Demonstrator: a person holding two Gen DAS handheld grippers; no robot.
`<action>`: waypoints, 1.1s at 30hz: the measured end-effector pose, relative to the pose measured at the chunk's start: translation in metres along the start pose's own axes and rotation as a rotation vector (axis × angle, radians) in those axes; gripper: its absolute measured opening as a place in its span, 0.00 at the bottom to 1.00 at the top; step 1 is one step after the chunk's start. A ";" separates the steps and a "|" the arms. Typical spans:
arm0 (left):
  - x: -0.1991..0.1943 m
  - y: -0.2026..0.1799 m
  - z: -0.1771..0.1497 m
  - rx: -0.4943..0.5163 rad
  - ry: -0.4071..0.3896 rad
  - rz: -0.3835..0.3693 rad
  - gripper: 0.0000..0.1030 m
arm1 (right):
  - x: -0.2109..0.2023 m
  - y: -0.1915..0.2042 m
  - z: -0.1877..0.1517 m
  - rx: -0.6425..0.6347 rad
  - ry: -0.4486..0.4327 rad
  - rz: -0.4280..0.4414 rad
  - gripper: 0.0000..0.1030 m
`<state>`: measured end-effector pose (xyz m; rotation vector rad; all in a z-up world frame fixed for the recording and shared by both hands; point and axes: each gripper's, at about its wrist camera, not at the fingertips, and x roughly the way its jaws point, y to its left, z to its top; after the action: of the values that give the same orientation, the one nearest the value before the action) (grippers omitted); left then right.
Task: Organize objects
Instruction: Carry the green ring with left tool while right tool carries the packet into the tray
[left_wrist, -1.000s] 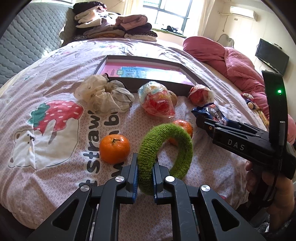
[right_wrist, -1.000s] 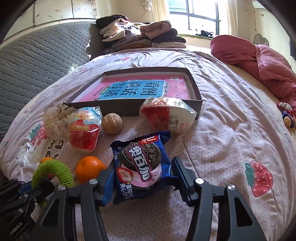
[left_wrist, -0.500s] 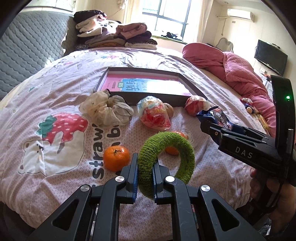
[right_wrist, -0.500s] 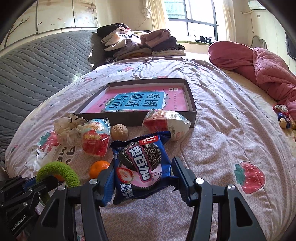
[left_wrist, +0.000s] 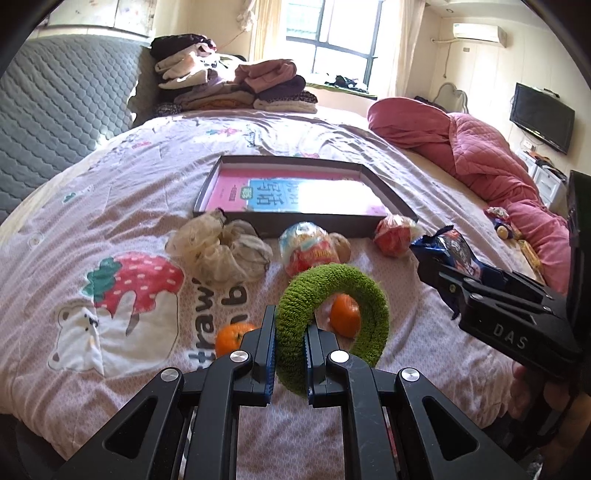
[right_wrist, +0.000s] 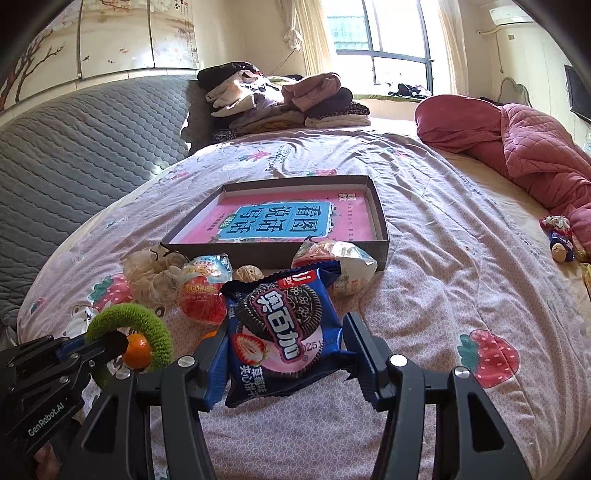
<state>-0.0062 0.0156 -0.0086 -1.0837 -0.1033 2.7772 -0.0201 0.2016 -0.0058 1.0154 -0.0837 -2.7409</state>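
Right now my left gripper (left_wrist: 289, 360) clenches a green ring (left_wrist: 332, 317) standing on edge above the bedspread (left_wrist: 110, 206), its hole facing the box (left_wrist: 306, 192) ahead. My right gripper (right_wrist: 284, 363), marked "DAS" on its side, grasps a blue cookie packet (right_wrist: 282, 328) by its two side edges, long axis toward the box. Nearer than the box lie two oranges (left_wrist: 345, 315), snack bags (left_wrist: 308, 251) and a scrunchie (left_wrist: 221, 251). Folded clothes (left_wrist: 236, 85) are stacked beyond it.

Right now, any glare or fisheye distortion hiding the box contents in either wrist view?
Left wrist: window glare washes out the book cover inside the box, print partly unreadable. Right wrist: same cover clear, no glare. Both views bend the bed's edges and darken at the corners.
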 end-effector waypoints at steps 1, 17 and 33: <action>0.000 0.000 0.002 -0.002 -0.004 0.002 0.12 | -0.001 0.000 0.001 0.001 -0.005 0.001 0.55; 0.022 0.010 0.046 -0.012 -0.062 0.003 0.12 | 0.011 -0.004 0.020 0.004 -0.032 -0.022 0.55; 0.032 0.029 0.094 -0.015 -0.134 0.051 0.12 | 0.019 -0.004 0.060 -0.009 -0.087 -0.047 0.55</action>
<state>-0.0967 -0.0083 0.0355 -0.9156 -0.1144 2.8980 -0.0737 0.2004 0.0277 0.9071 -0.0614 -2.8252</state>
